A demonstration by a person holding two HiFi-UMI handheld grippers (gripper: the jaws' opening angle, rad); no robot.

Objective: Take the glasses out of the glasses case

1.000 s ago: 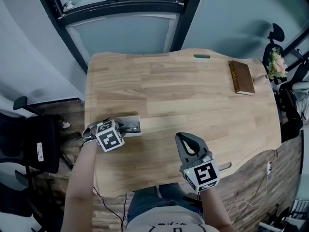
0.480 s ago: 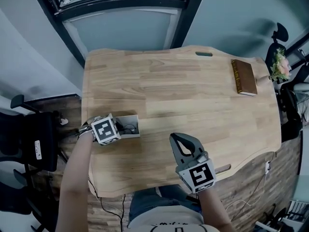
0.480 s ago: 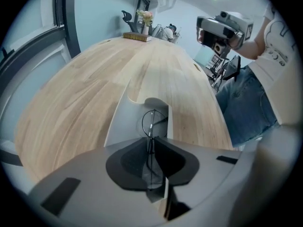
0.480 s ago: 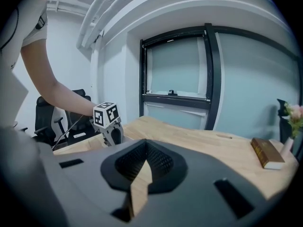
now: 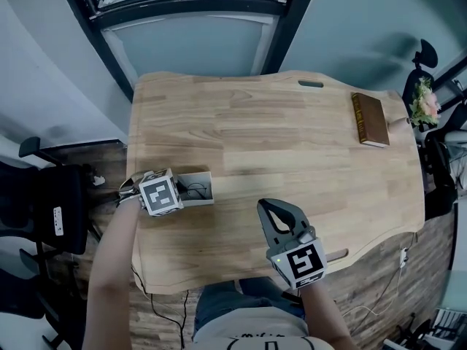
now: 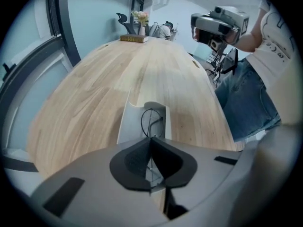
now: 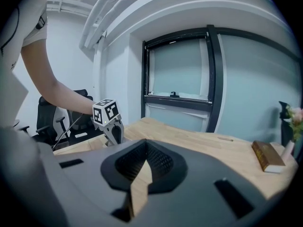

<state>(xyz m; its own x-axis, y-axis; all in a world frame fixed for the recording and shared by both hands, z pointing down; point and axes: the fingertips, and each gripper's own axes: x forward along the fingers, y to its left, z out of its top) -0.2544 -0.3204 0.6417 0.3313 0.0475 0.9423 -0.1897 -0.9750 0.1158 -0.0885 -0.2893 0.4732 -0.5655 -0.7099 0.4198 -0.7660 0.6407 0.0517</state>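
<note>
A white glasses case point(image 5: 198, 190) lies open near the table's left edge, with thin black wire glasses point(image 6: 152, 121) inside it. My left gripper point(image 5: 175, 194) points steeply down into the case's near end. Its jaws are shut on the thin frame of the glasses point(image 5: 193, 191), which runs between the pads point(image 6: 140, 159). The case point(image 6: 135, 122) stretches away from the jaws. My right gripper point(image 5: 274, 208) hovers over the table's front edge, shut and empty, well right of the case. Seen from the right gripper point(image 7: 146, 146), the left gripper point(image 7: 112, 130) stands on the case.
A brown book point(image 5: 368, 119) lies at the wooden table's point(image 5: 292, 144) far right corner, with flowers point(image 5: 423, 100) beside it. A black office chair point(image 5: 51, 214) stands left of the table. A window frame point(image 5: 190, 6) runs behind the far edge.
The left gripper's marker cube has shifted slightly towards the case's left end and tilted. The right gripper has hardly moved. The case stays in place.
</note>
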